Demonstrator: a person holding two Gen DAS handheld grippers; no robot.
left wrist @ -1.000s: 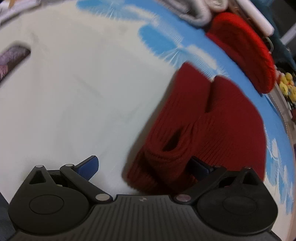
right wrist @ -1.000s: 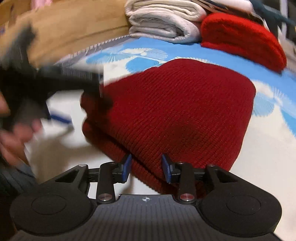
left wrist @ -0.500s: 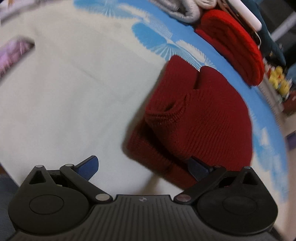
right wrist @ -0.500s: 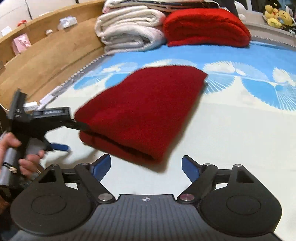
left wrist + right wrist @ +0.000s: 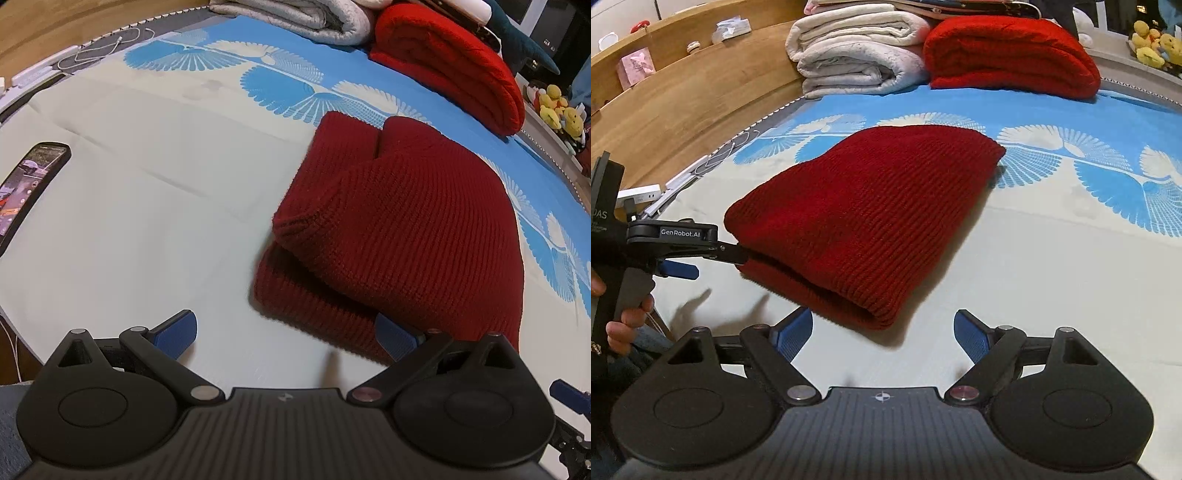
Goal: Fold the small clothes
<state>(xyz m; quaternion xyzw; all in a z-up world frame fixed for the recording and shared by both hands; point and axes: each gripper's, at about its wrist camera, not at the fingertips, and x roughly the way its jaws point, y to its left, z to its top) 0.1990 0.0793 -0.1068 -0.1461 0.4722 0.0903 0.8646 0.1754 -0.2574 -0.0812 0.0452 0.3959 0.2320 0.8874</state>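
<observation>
A dark red knit hat point(image 5: 413, 221) lies folded on the pale sheet point(image 5: 129, 221). My left gripper point(image 5: 286, 334) is open at the hat's near left corner. One of its fingers point(image 5: 395, 339) is against the hat's lower edge, and the other rests over bare sheet. In the right wrist view that left gripper point(image 5: 713, 264) has its upper finger tucked into the fold of the hat point(image 5: 871, 218), with a hand on its handle. My right gripper point(image 5: 882, 336) is open just short of the hat's near corner, holding nothing.
A phone point(image 5: 26, 192) lies on the sheet at the left. Folded pale blankets point(image 5: 857, 55) and a bright red folded blanket point(image 5: 1012, 51) are stacked at the far end. A wooden headboard point(image 5: 683, 107) runs along the left, and a cable point(image 5: 99, 48) lies by it.
My right gripper let go of the hat's edge, opened wide and drew back. The hat settled flat on the sheet. The left gripper shifted slightly and rolled, still open at the fold.
</observation>
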